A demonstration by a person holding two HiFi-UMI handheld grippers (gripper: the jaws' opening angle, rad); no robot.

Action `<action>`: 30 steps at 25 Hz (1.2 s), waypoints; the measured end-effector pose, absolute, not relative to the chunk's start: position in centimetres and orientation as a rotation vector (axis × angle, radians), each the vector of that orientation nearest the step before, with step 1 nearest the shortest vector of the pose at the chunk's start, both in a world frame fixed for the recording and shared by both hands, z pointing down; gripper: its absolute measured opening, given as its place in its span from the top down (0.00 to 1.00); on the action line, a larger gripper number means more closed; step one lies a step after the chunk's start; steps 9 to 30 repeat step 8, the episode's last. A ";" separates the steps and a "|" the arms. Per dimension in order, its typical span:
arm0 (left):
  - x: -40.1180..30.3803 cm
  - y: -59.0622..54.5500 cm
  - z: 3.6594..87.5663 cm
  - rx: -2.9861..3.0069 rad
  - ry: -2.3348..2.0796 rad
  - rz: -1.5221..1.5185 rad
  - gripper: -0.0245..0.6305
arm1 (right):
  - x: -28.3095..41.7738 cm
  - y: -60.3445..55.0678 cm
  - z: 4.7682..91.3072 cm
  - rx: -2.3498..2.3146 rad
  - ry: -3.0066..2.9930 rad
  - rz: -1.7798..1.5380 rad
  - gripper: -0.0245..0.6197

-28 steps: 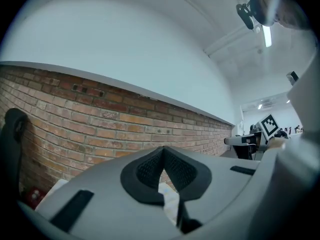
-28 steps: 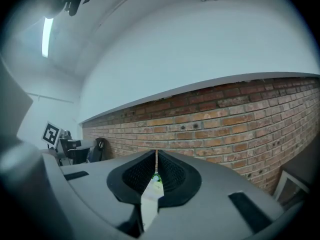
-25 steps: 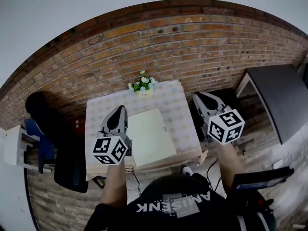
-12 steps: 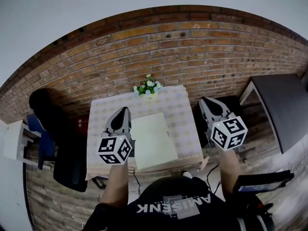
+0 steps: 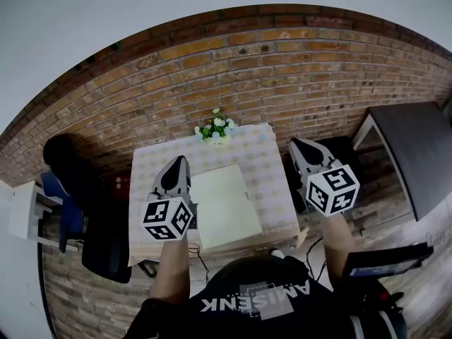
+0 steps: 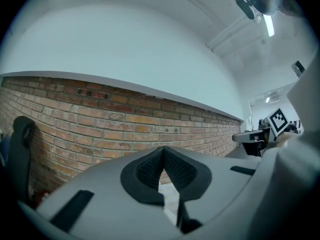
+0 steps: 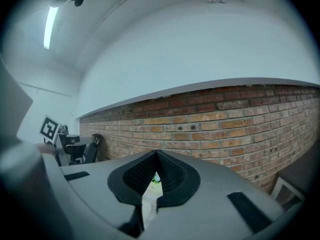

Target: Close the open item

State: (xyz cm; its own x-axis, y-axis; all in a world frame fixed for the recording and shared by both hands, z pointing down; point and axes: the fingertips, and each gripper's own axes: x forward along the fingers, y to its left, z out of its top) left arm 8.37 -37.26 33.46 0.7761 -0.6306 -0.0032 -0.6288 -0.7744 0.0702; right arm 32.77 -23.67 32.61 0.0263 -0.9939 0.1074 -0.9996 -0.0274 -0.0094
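Cream flat case (image 5: 224,207) lies level, lid down, on the checked table (image 5: 265,162), just your side of the flowers (image 5: 216,127). Only your head view shows it. Your left gripper (image 6: 163,151) and right gripper (image 7: 156,156) views show pressed-together, empty jaws and a brick wall (image 6: 75,126).

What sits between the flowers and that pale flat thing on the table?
Nothing: in the head view, only bare checked tablecloth separates the flowers from the pale flat item.
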 end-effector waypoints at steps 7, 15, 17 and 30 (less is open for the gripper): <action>8.6 -37.3 33.1 2.895 -1.044 -0.053 0.94 | 33.4 -23.7 32.3 2.207 -2.158 0.142 0.90; 8.6 -37.3 33.1 2.894 -1.047 -0.058 0.94 | 33.5 -23.7 32.3 2.209 -2.156 0.142 0.90; 8.6 -37.3 33.1 2.894 -1.047 -0.058 0.94 | 33.5 -23.7 32.3 2.209 -2.156 0.142 0.90; 8.6 -37.3 33.1 2.894 -1.047 -0.058 0.94 | 33.5 -23.7 32.3 2.209 -2.156 0.142 0.90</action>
